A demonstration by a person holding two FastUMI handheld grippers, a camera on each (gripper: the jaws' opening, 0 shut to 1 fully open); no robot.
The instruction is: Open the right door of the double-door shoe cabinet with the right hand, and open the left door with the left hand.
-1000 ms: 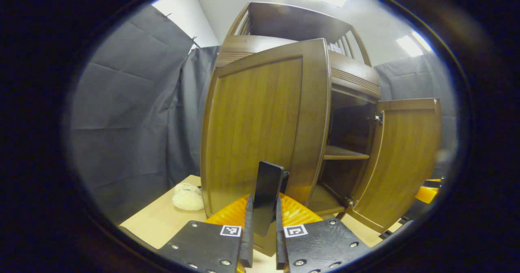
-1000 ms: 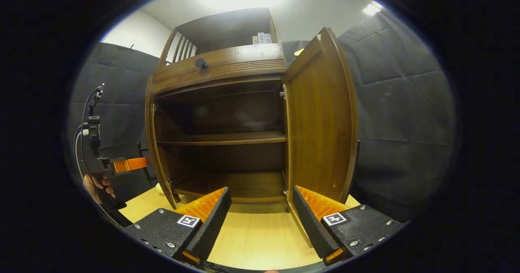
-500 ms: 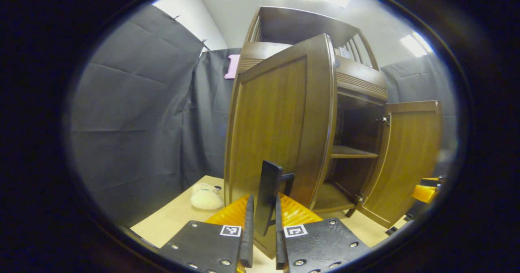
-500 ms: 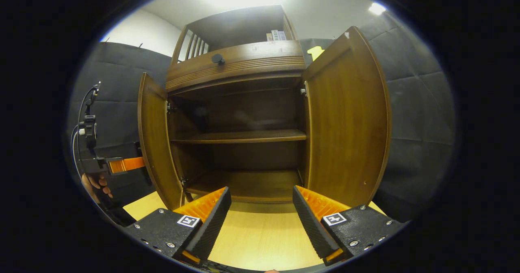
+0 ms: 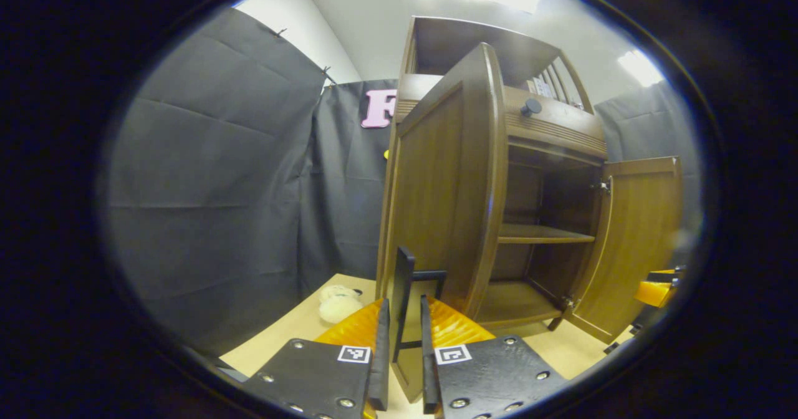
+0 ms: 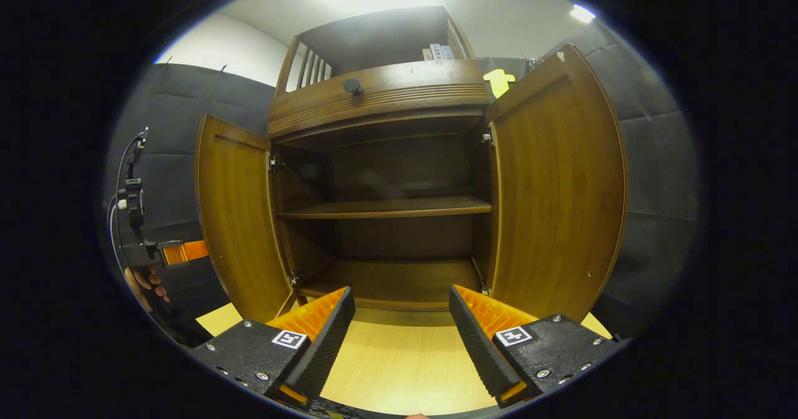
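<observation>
The wooden shoe cabinet (image 6: 380, 95) stands on a table with both doors swung out. In the left gripper view, the left door (image 5: 436, 182) is close and edge-on. My left gripper (image 5: 403, 344) is shut on its black bar handle (image 5: 402, 282). The right door (image 5: 636, 244) hangs open farther off, with my right gripper (image 5: 654, 289) beside it. In the right gripper view, my right gripper (image 6: 402, 325) is open and holds nothing, facing the bare shelves (image 6: 386, 207). The left door (image 6: 240, 219) and right door (image 6: 555, 194) flank them. The left gripper (image 6: 181, 252) and a hand (image 6: 146, 279) show at far left.
The light wooden tabletop (image 6: 399, 363) lies in front of the cabinet. A white fluffy thing (image 5: 336, 305) lies on it left of the cabinet. A round black knob (image 6: 353, 85) sits on the drawer above the doors. Black cloth walls surround the booth.
The left door has swung farther out, with my left gripper still on its handle. In the right gripper view the cabinet has shifted right and both doors show wider apart.
</observation>
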